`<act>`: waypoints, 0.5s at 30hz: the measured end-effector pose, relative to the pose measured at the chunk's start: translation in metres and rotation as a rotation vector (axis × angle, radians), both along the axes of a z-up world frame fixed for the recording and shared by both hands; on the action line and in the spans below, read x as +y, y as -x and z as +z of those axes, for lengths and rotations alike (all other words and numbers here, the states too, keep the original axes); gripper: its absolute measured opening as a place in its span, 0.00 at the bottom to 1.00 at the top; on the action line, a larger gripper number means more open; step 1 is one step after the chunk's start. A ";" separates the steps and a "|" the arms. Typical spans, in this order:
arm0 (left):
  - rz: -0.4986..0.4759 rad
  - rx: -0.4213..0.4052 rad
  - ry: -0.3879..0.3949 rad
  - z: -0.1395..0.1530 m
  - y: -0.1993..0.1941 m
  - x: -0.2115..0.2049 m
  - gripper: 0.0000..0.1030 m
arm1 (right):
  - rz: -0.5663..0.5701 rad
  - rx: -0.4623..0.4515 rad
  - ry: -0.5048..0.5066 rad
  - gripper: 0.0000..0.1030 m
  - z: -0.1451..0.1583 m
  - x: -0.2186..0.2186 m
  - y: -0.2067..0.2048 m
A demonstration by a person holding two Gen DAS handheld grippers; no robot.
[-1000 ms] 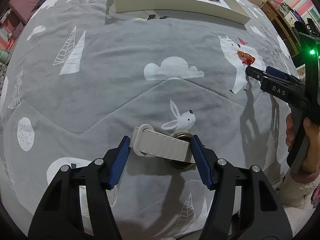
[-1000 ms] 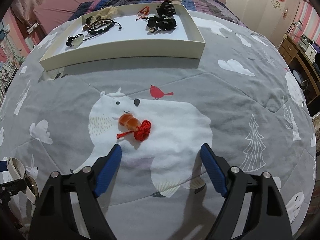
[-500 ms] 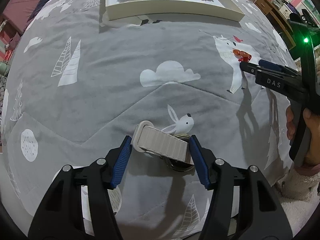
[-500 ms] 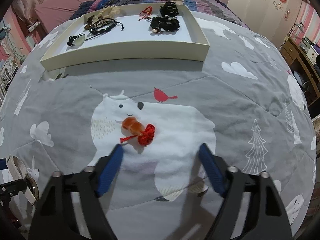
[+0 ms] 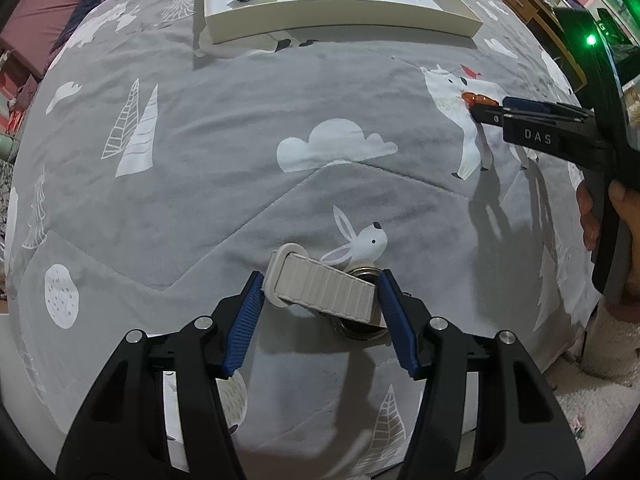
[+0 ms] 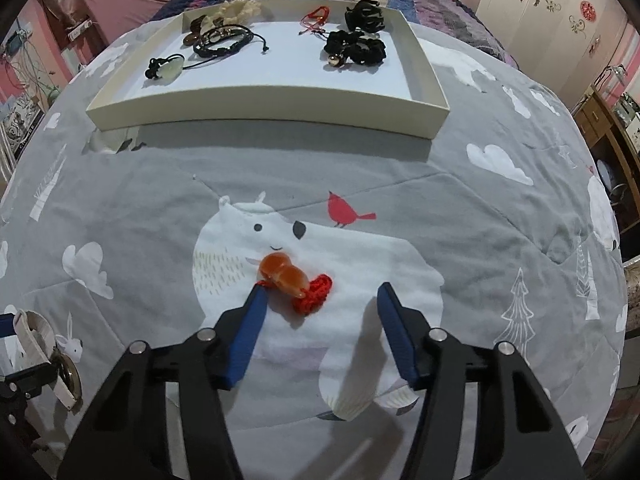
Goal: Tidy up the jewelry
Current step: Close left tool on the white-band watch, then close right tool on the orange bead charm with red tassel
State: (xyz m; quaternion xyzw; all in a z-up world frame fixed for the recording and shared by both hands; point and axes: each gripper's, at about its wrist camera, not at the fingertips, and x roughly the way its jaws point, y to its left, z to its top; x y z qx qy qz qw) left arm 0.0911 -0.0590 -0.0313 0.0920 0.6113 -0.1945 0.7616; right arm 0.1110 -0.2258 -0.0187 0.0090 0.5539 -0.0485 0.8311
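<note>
A watch with a beige ribbed strap (image 5: 324,290) and a metal case lies on the grey quilt. My left gripper (image 5: 319,280) is open, its blue pads on either side of the strap, close to it. An orange gourd pendant with a red knot (image 6: 294,280) lies on the polar bear print. My right gripper (image 6: 320,294) is open around it, the left pad close to or touching the pendant. The right gripper also shows in the left wrist view (image 5: 488,110). The watch shows at the left edge of the right wrist view (image 6: 38,344).
A cream tray (image 6: 280,110) sits at the far side of the bed, holding black hair ties, cord bracelets, a jade pendant and a black claw clip. It also shows in the left wrist view (image 5: 336,20). Wooden furniture stands to the right.
Both grippers moved forward and down. The left now brackets the watch strap more closely. The right advanced until the orange pendant lies between its pads.
</note>
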 end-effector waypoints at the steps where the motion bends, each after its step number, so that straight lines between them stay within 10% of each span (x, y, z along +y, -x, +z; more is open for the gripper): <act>1: -0.006 -0.003 -0.006 0.000 0.001 -0.001 0.56 | 0.003 0.000 -0.004 0.51 0.000 0.000 0.000; 15: -0.106 -0.034 -0.107 0.007 0.002 -0.017 0.51 | 0.039 -0.004 -0.042 0.17 0.002 0.005 -0.001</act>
